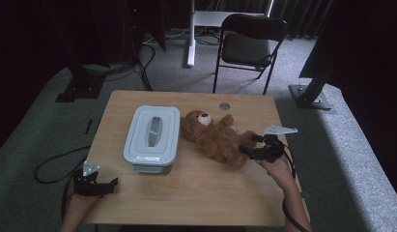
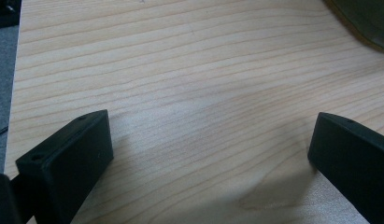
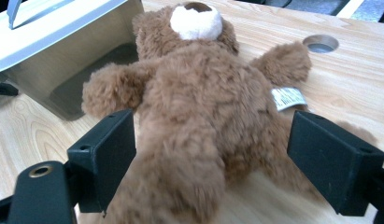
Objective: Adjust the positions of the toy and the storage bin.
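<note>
Lying on its back on the wooden table (image 1: 138, 203), the brown teddy bear (image 1: 216, 137) rests just right of a lidded grey plastic storage box (image 1: 152, 137), its head toward the far side and its legs toward the person. The right gripper (image 1: 254, 147) sits at the bear's lower body, jaws spread wide on either side of the plush without pressing it; in the right gripper view the bear (image 3: 203, 107) lies between them, a white tag (image 3: 288, 98) at its side. The left gripper (image 1: 109, 183) rests at the near left edge of the table, well apart from the box, jaws wide apart over bare wood.
</note>
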